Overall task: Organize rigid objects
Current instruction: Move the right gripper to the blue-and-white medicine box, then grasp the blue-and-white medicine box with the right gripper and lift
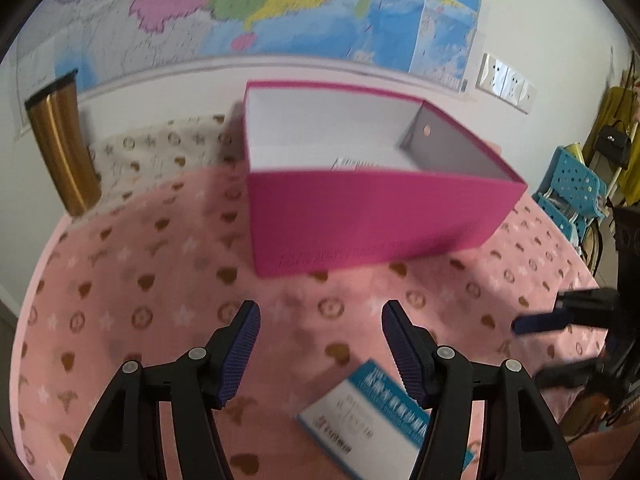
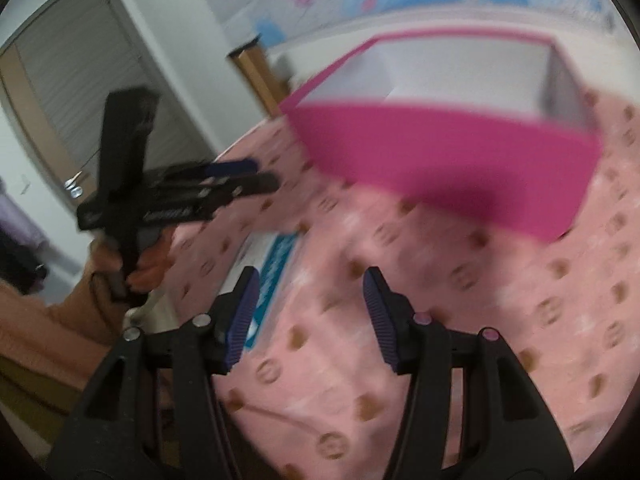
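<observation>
On the blue-and-white carton (image 1: 372, 412), the blurred print stays unreadable.

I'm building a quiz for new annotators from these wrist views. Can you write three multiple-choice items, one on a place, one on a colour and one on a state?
1. Where does the blue-and-white carton lie?
A. inside the box
B. on the pink cloth, in front of the box
C. on the gold tumbler

2. What colour is the outside of the open box?
A. magenta
B. green
C. black

3. How do the fingers of the left gripper stand?
A. closed on the carton
B. closed on the box rim
C. apart, with nothing between them

Answers: 1 B, the carton rests flat on the pink cloth nearer the camera than the box. 2 A, its walls are magenta, the inside white. 3 C, only cloth shows in the gap.
</observation>
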A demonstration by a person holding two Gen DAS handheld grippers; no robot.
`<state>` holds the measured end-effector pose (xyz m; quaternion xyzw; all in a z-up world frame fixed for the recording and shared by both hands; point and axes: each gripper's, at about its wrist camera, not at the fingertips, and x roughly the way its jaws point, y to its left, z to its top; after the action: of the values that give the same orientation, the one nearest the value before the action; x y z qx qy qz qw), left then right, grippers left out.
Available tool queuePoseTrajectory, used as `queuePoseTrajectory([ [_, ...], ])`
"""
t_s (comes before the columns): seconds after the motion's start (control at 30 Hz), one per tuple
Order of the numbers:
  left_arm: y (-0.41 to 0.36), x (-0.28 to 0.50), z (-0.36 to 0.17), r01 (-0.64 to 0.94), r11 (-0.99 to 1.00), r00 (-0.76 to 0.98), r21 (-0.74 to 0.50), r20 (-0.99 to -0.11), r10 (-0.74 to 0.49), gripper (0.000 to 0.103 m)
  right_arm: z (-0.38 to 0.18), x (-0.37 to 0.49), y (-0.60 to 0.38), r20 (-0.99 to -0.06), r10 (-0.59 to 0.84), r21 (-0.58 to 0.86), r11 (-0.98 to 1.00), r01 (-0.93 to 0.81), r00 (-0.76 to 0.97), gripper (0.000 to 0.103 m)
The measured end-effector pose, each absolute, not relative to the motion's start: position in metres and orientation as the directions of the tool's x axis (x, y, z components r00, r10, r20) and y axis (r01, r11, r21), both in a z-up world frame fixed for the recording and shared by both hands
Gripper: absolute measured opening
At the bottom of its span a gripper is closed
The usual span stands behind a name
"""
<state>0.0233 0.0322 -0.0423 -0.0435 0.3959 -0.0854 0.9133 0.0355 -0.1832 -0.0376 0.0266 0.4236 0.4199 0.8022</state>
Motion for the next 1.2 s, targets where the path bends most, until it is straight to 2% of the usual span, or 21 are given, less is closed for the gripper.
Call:
queuePoseTrajectory([
  [0.27,0.033,0.011,-0.060,0.132,0.980,0.631,-0.148,-0.750,-0.198,0.062,-0.073,0.003,-0.149,-0.677,0.734,0.507,0.522,-0.686,0.058,0.056],
  [0.53,0.032,0.007,-0.070,0.157,0.969,0.598,-0.191,-0.762,-0.247,0.051,-0.092,-0.021,-0.124,-0.652,0.752,0.589,0.421,-0.689,-0.098,0.056],
  [0.93,0.029,-0.001,-0.079,0.196,0.946,0.549,-0.259,-0.770,-0.324,0.050,-0.090,0.019,-0.142,-0.626,0.778,0.598,0.522,-0.609,0.052,0.056],
  [1.2,0.017,-0.007,-0.080,0.224,0.935,0.528,-0.275,-0.772,-0.354,0.050,-0.090,0.048,-0.157,-0.656,0.731,0.544,0.631,-0.553,0.188,0.056],
])
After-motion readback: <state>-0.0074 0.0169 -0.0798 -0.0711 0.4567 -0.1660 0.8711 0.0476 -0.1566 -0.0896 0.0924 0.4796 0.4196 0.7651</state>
